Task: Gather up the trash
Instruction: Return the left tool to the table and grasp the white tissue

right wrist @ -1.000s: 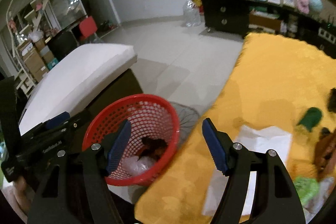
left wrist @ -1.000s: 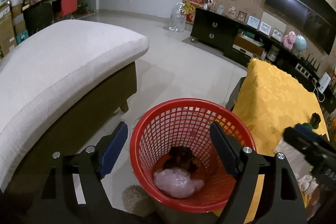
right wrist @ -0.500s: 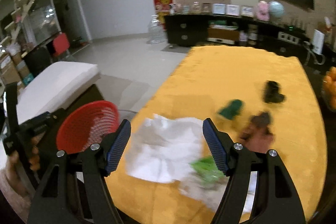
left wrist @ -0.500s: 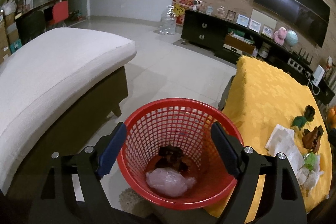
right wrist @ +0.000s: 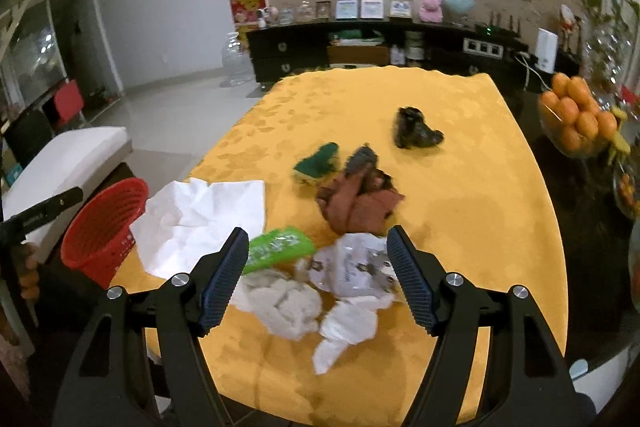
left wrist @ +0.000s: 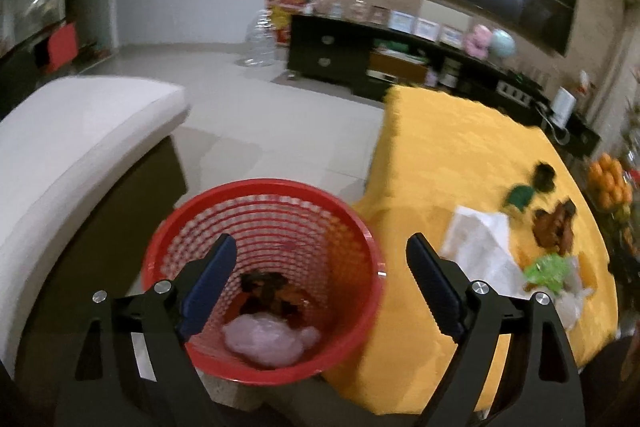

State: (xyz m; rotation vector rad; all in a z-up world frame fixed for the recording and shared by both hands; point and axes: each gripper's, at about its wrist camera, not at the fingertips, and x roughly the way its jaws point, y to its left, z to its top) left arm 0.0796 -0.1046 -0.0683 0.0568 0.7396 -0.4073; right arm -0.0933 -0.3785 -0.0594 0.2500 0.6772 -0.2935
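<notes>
A yellow-clothed table [right wrist: 460,195] stands beside a grey floor. At its left edge the red basket [right wrist: 102,223] tilts, mouth up and leftward. The left gripper [left wrist: 316,287], jaws just widened and holding nothing, frames it. Crumpled paper trash [right wrist: 280,301] lies between the right gripper's [right wrist: 314,281] parted, empty fingers.

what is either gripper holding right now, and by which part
Nothing. The right gripper hangs open above the crumpled paper; the left gripper is open over the red basket.
</notes>
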